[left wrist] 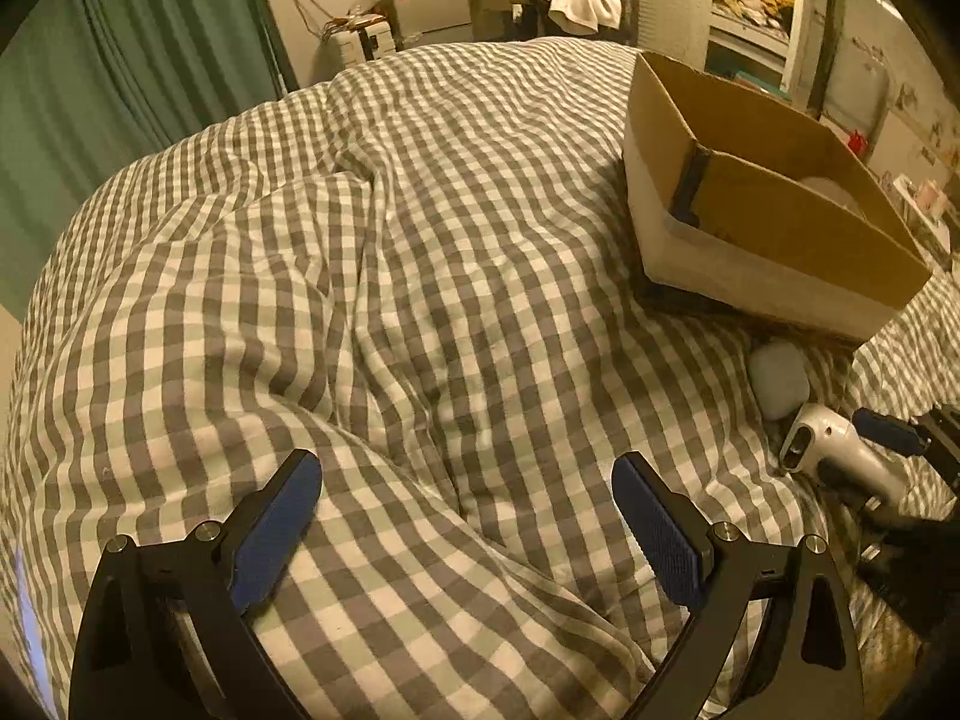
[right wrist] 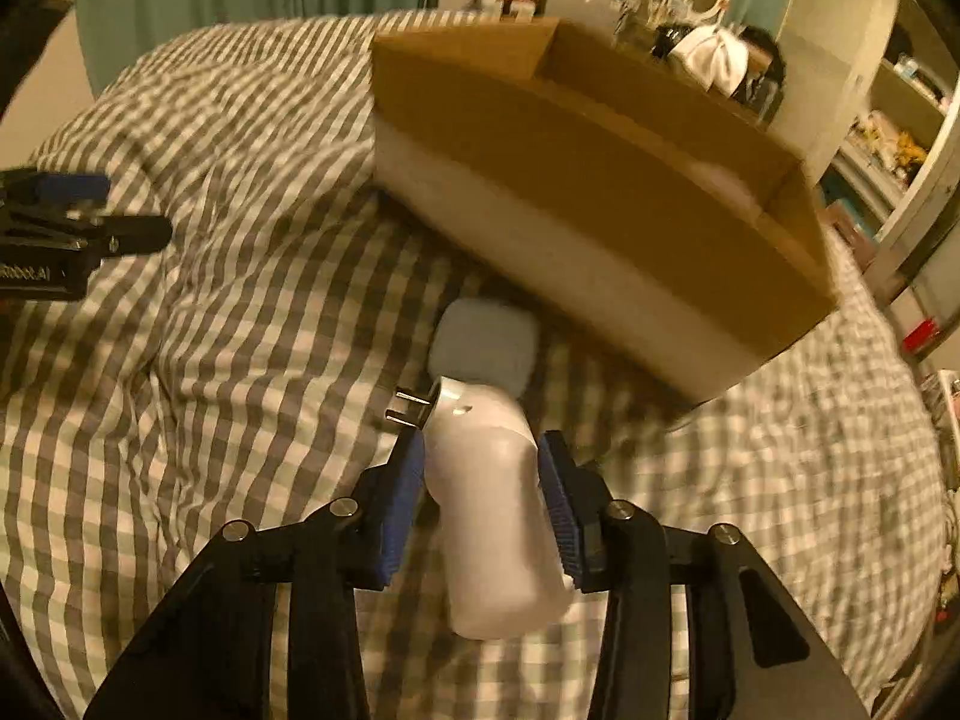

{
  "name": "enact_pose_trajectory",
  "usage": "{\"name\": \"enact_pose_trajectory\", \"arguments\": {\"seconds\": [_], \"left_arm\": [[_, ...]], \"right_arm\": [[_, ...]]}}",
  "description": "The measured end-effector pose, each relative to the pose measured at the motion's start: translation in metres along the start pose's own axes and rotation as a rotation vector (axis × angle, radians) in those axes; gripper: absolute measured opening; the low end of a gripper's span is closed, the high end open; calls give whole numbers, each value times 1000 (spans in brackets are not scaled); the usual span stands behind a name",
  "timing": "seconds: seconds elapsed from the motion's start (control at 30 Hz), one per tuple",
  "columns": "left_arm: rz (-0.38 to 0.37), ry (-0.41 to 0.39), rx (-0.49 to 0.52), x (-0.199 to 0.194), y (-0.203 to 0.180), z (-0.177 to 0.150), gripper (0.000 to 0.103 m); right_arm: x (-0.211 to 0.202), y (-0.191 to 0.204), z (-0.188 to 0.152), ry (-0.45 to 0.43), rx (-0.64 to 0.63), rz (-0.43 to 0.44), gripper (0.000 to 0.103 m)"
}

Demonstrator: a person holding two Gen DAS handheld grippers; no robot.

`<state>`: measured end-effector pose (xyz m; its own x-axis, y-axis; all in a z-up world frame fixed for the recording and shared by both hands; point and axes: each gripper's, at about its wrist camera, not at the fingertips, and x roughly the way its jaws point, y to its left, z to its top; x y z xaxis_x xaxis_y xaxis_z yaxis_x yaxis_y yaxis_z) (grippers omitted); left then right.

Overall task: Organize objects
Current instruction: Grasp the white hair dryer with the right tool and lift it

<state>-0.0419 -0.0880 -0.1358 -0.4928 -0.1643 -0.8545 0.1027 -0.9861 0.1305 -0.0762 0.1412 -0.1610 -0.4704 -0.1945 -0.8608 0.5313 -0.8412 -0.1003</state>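
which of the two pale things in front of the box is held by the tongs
The white plastic charger with metal prongs, clamped between the right tongs. The pale blue rounded case lies loose on the checked duvet, nearer the cardboard box.

A bed under a rumpled grey-and-white checked duvet (left wrist: 372,276) fills the warm, dim room. Green pleated curtains (left wrist: 120,78) hang at left; white open shelving (left wrist: 756,6) stands at right, a cluttered wooden desk (left wrist: 498,6) beyond.

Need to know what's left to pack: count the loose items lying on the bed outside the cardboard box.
2. A white plug adapter, shut in the right hand-held gripper, and a pale rounded case beside the cardboard box. Others may hide behind the box.
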Motion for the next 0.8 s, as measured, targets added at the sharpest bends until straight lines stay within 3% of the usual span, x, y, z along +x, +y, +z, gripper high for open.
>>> {"name": "enact_pose_trajectory", "arguments": {"seconds": [0.03, 0.07, 0.2, 0.3, 0.37, 0.47, 0.57, 0.8], "left_arm": [[1, 1, 4, 1, -1, 0, 100], [2, 2, 7, 1, -2, 1, 100], [1, 7, 28, 4, -9, 5, 100], [-10, -10, 63, 3, -24, 12, 100], [-26, -23, 91, 2, -38, 16, 100], [-18, -5, 134, 11, -67, 23, 100], [-77, -10, 141, 21, -94, 29, 100], [-157, -22, 214, 48, -155, 29, 100]], "right_arm": [[1, 3, -5, 4, -12, -9, 59], [6, 6, -5, 13, -24, -18, 60], [19, 2, -8, 23, 22, -7, 57], [2, -10, -5, -12, 39, -33, 57], [-16, -22, 0, -44, 48, -58, 43], [-39, -46, 6, -61, 85, -80, 44], [-45, -67, 11, -81, 130, -111, 44], [-29, -86, 6, -68, 194, -40, 44]]}}
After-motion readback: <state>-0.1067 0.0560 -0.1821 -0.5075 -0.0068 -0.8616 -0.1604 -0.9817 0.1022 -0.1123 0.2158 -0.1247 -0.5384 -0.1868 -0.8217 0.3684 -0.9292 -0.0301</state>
